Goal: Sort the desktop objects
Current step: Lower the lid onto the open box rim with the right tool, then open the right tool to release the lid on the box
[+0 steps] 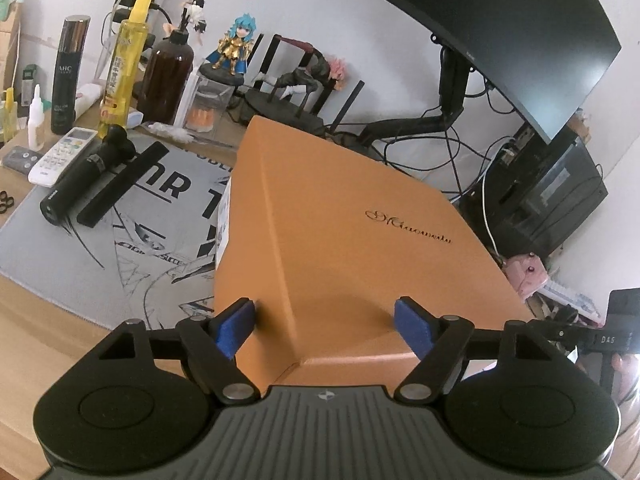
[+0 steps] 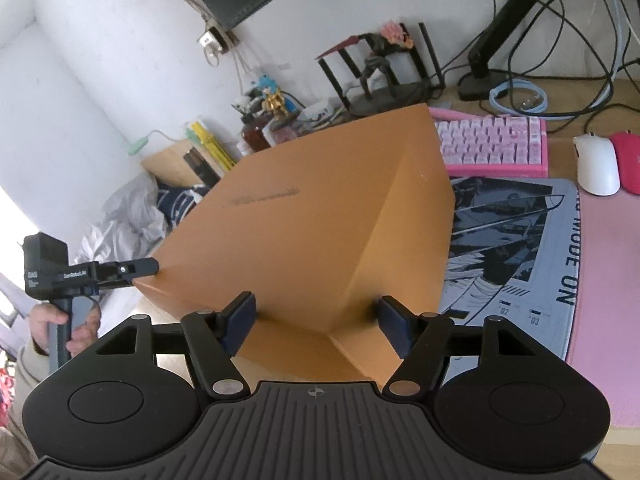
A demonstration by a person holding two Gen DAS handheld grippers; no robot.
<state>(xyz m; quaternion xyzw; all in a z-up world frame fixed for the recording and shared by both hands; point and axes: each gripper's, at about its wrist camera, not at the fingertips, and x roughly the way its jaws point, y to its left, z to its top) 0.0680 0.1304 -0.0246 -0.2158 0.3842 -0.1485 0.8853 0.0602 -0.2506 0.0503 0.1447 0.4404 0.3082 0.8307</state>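
A large orange cardboard box [image 1: 352,232] with small gold lettering on its lid sits on the grey printed desk mat [image 1: 100,248]. My left gripper [image 1: 326,326] is wide open and straddles the box's near left corner, blue pads on either side. My right gripper [image 2: 316,322] is wide open too and straddles the box's [image 2: 312,220] near right corner. In the right wrist view the left gripper's fingers [image 2: 132,270] touch the box's left corner. Whether the pads press the box I cannot tell.
Left of the box lie a black torch [image 1: 76,184], a black bar [image 1: 124,184], a white remote [image 1: 62,156], bottles and figurines [image 1: 232,48]. Right of it are a pink keyboard [image 2: 494,144], a white mouse [image 2: 598,164], cables and a monitor arm [image 1: 432,120].
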